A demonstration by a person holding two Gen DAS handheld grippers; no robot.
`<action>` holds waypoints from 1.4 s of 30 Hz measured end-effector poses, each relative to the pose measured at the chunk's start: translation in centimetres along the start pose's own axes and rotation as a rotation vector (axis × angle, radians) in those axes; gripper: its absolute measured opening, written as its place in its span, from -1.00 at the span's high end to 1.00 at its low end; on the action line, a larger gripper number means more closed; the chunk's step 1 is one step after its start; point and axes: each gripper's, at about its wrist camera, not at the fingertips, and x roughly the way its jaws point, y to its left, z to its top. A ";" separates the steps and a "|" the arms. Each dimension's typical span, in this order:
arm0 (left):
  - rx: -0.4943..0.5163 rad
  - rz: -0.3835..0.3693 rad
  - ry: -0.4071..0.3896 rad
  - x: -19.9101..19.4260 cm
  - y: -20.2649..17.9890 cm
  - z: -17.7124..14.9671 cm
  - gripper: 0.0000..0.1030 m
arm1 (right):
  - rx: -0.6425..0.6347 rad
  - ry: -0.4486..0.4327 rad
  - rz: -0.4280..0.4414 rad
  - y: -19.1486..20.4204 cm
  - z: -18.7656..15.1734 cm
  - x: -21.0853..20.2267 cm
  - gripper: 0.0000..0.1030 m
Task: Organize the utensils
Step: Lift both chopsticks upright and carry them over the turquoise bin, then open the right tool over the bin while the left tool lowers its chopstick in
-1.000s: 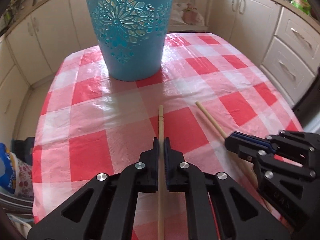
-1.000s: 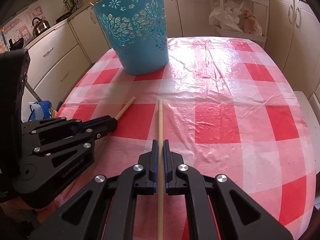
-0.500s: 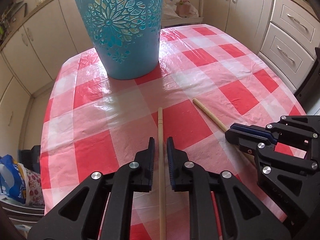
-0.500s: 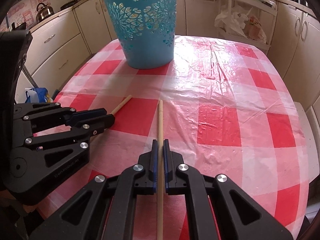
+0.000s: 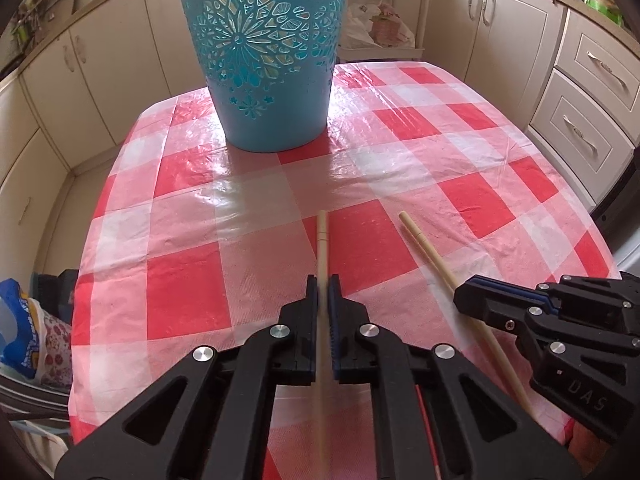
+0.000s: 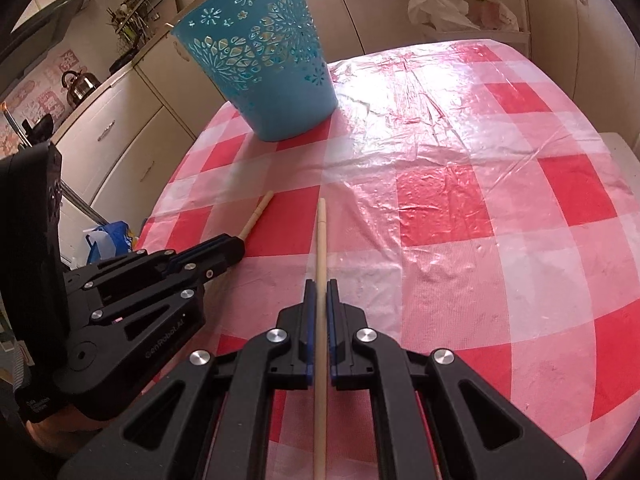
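Each gripper holds one wooden chopstick above a red-and-white checked tablecloth [image 5: 192, 236]. In the left wrist view my left gripper [image 5: 323, 280] is closing tight on its chopstick [image 5: 322, 236], and the pads press on it. To the right, my right gripper [image 5: 466, 294] is shut on the second chopstick [image 5: 424, 248]. The right wrist view shows that right gripper [image 6: 321, 284] clamped on its chopstick [image 6: 321, 236], with the left gripper [image 6: 236, 246] and its stick [image 6: 258, 212] at the left. A blue cut-out basket [image 5: 272, 60] [image 6: 264, 60] stands upright at the table's far side.
Cream kitchen cabinets [image 5: 592, 92] surround the table. A kettle [image 6: 78, 84] sits on the counter at the left. White plastic bags [image 6: 460, 0] lie on a shelf behind the table. A blue bag [image 5: 16, 328] is on the floor past the left table edge.
The left jaws parted slightly half a second ago and now press on the chopstick again. The right gripper has rolled, so the basket and table look tilted in its view.
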 end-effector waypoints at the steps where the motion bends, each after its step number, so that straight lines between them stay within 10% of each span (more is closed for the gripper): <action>1: -0.006 -0.008 -0.006 -0.2 0.0 0.0 0.90 | 0.013 -0.011 0.019 -0.1 -0.1 -0.3 0.88; 9: -0.143 -0.158 -0.263 -6.8 3.9 2.6 0.91 | 0.043 -0.204 0.107 1.0 3.1 -4.3 0.88; 25: -0.303 -0.237 -0.676 -13.8 10.3 18.1 0.90 | -0.080 -0.639 0.176 6.9 21.9 -11.2 0.89; 33: -0.342 -0.260 -0.660 -12.2 11.3 19.2 0.91 | -0.071 -0.537 0.109 3.1 21.6 -10.1 0.87; 36: -0.343 -0.267 -0.657 -11.7 11.5 18.9 0.90 | -0.077 -0.371 0.002 -0.8 19.1 -7.5 0.19; 42: -0.376 -0.279 -0.696 -11.3 11.6 20.2 0.91 | -0.157 -0.030 -0.189 -6.1 13.3 -1.9 0.18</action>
